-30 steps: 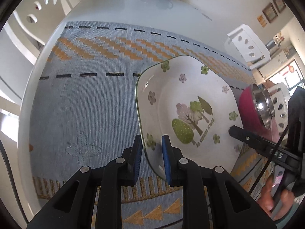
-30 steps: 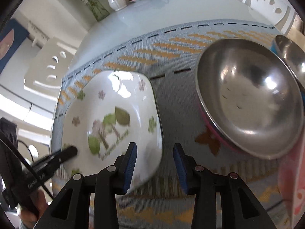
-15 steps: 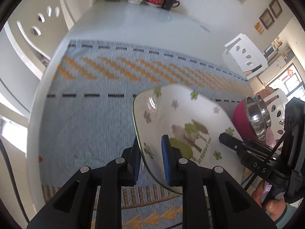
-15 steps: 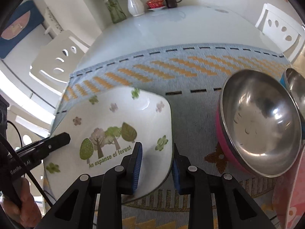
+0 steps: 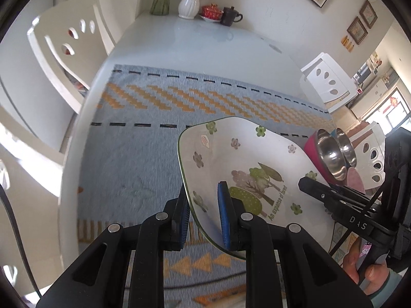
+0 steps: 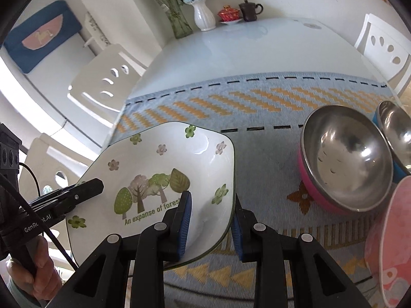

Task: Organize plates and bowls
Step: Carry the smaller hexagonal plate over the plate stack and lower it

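Observation:
A squarish white plate [image 5: 244, 159] printed with trees and flowers hangs tilted above the blue and orange table mat [image 5: 143, 154]. My left gripper [image 5: 203, 192] is shut on its left rim, one blue pad under it and one on top. In the right wrist view the same plate [image 6: 159, 169] has my right gripper [image 6: 211, 200] shut on its right rim. A pink bowl with a steel lining [image 6: 346, 159] stands on the mat to the right of the plate. Behind it is a blue steel-lined bowl [image 6: 395, 133].
A pink plate [image 6: 390, 243] leans at the right edge. At the table's far end stand a white vase [image 6: 203, 18], a red lidded cup [image 6: 227, 12] and a dark teapot [image 6: 249, 9]. White chairs [image 5: 66, 51] surround the table.
My right gripper's jaws have closed onto the plate's right rim. Both grippers have risen with the plate, which has come up off the mat.

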`<state>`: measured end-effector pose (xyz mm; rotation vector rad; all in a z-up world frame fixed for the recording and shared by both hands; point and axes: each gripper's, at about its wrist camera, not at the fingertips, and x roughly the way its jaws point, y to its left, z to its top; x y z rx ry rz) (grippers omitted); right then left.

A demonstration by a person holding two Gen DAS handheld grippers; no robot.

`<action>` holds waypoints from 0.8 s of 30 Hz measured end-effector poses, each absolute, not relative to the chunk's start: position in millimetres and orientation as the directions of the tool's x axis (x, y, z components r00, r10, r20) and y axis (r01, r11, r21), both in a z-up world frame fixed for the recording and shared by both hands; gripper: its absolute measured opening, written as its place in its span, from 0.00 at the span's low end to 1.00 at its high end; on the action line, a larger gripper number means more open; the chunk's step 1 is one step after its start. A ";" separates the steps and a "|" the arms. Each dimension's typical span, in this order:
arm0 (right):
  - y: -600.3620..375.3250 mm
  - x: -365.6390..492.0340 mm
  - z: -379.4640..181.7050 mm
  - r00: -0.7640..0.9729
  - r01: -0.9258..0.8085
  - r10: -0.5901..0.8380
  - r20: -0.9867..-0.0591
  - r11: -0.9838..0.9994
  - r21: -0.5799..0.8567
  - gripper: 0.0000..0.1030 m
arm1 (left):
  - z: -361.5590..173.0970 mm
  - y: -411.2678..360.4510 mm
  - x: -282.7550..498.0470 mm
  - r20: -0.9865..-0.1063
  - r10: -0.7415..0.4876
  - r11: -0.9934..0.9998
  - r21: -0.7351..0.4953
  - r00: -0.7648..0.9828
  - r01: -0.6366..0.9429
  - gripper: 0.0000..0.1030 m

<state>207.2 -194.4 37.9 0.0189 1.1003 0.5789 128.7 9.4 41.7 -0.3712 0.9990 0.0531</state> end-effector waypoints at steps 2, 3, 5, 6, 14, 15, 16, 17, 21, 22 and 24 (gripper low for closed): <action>-195.9 198.4 45.5 0.325 -0.442 0.464 -0.824 0.845 0.301 0.27 | 52.3 6.8 116.6 -0.822 -0.106 0.935 -0.274 0.560 -0.225 0.17; -196.9 192.4 51.0 0.328 -0.448 0.473 -0.818 0.840 0.307 0.27 | 56.4 5.5 111.6 -0.818 -0.099 0.935 -0.271 0.567 -0.228 0.17; -198.0 182.6 59.1 0.335 -0.459 0.484 -0.808 0.833 0.308 0.27 | 67.2 3.1 98.8 -0.808 -0.083 0.936 -0.264 0.583 -0.232 0.17; -198.6 173.5 66.4 0.345 -0.468 0.490 -0.801 0.829 0.306 0.27 | 73.2 2.1 91.3 -0.801 -0.076 0.937 -0.261 0.593 -0.232 0.17; -206.4 103.8 99.8 0.395 -0.463 0.491 -0.776 0.836 0.293 0.27 | 102.7 -5.5 25.5 -0.765 -0.083 0.941 -0.271 0.638 -0.201 0.17; -207.2 91.3 101.5 0.401 -0.457 0.486 -0.777 0.841 0.290 0.27 | 102.6 -6.1 18.2 -0.763 -0.087 0.942 -0.273 0.640 -0.197 0.17; -208.2 80.3 101.8 0.403 -0.450 0.482 -0.778 0.845 0.291 0.27 | 101.9 -7.2 8.4 -0.761 -0.092 0.943 -0.274 0.642 -0.189 0.17; -210.1 66.4 100.2 0.402 -0.438 0.479 -0.780 0.849 0.295 0.27 | 100.5 -8.5 -0.2 -0.760 -0.094 0.945 -0.272 0.643 -0.183 0.17; -218.9 34.9 85.9 0.348 -0.393 0.502 -0.792 0.845 0.363 0.27 | 92.6 -13.3 -30.2 -0.771 -0.076 0.949 -0.251 0.633 -0.192 0.17; -220.5 28.0 82.2 0.342 -0.385 0.499 -0.796 0.847 0.365 0.27 | 90.0 -14.3 -36.4 -0.772 -0.082 0.947 -0.258 0.630 -0.192 0.17; -223.5 13.7 74.7 0.336 -0.378 0.485 -0.807 0.855 0.356 0.27 | 83.3 -16.7 -47.8 -0.776 -0.093 0.946 -0.264 0.624 -0.188 0.17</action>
